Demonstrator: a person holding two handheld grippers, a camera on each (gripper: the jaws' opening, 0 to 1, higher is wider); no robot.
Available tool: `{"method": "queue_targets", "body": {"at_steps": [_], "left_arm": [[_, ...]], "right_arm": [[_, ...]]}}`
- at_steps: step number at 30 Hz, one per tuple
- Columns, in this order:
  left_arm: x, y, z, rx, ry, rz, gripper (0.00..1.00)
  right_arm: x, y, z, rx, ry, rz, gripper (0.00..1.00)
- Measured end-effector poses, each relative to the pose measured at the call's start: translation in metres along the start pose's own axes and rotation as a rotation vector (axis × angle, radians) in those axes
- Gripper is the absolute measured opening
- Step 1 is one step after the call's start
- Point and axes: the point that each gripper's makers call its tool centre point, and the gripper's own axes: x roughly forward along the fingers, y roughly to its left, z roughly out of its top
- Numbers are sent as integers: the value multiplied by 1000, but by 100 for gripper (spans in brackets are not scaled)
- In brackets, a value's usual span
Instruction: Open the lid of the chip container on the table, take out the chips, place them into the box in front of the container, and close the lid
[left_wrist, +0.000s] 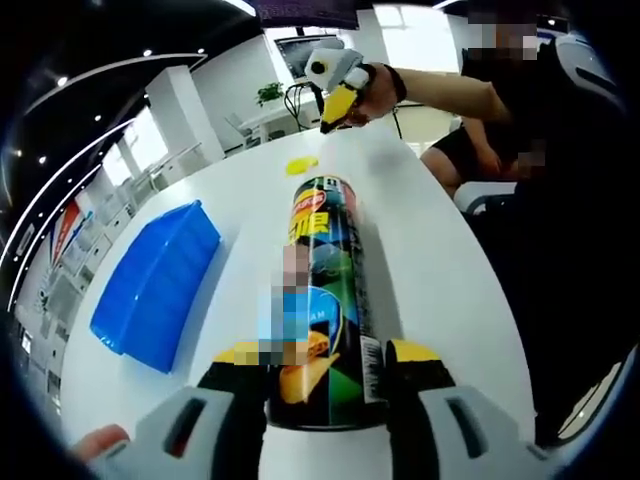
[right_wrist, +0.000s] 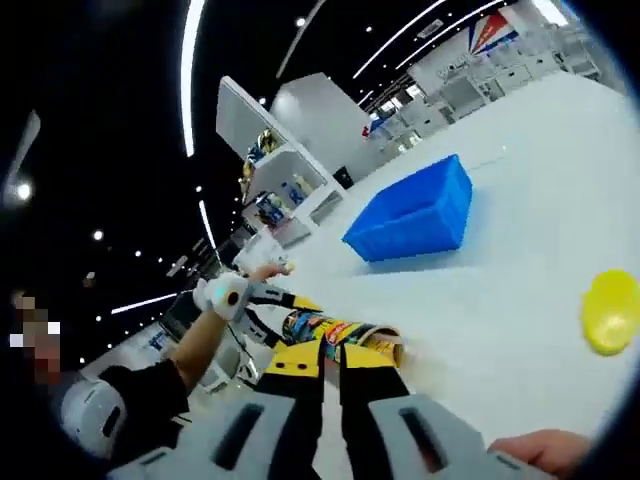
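Blue plastic box (left_wrist: 158, 283), left of centre in the left gripper view, set on the white table (left_wrist: 440, 270), apart from the can.

Can (left_wrist: 322, 300), centre of the same view: chip container, dark printed wall, lying along the table with its far end pointing away. Left gripper (left_wrist: 325, 385) clamped on its near end, one yellow-tipped jaw against each side.

Yellow lid (left_wrist: 301, 165), off the can, lying flat on the table just beyond the can's far end.

Right gripper (left_wrist: 338, 103), upper centre-right of that view, held in a hand above the table's far edge, yellow tips pointing down toward the lid; its opening cannot be judged there.

Right gripper view, left to right: the person's arm with a white wristband, reaching to the can (right_wrist: 335, 330), which lies on its side, open mouth toward the right. Right gripper (right_wrist: 325, 372) at the bottom centre, jaws drawn close together, nothing between them. Box (right_wrist: 415, 215) above centre, well apart from the can. Lid (right_wrist: 612, 312) at the far right, flat on the table (right_wrist: 520, 150).
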Motion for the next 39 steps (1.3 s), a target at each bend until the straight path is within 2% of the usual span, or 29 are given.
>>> {"method": "queue_targets", "body": {"at_steps": [3,4,10,13,17,29,34,35,37,39], "left_arm": [[0,-1,0,5,-2,4,47],[0,-1,0,7,-2,5,47],[0,-1,0,11,-1,7,47],[0,1,-1,17,-1,9,48],[0,0,-1,23,0,12,48],[-1,-1,-2,45,-7,22,48],[-1,-2,-2,52,-6,25,48],[-1,-2,-2,53,-6,26,48],[-1,-2,-3,57,-8,27,49],[0,-2,-2,61,-7,28,49]], "right_arm": [[10,-16,-10,21,45,-30,4],[13,-23,-8,33,54,-38,4],[21,-37,-18,40,81,-102,3],[21,-33,-25,40,63,-131,3],[25,-31,-33,29,74,-148,3],[26,-23,-44,11,74,-173,3],[25,-24,-44,4,77,-181,3],[24,-31,-37,12,78,-180,3],[24,-32,-37,11,79,-183,2],[23,-32,-37,-28,89,-210,2]]}}
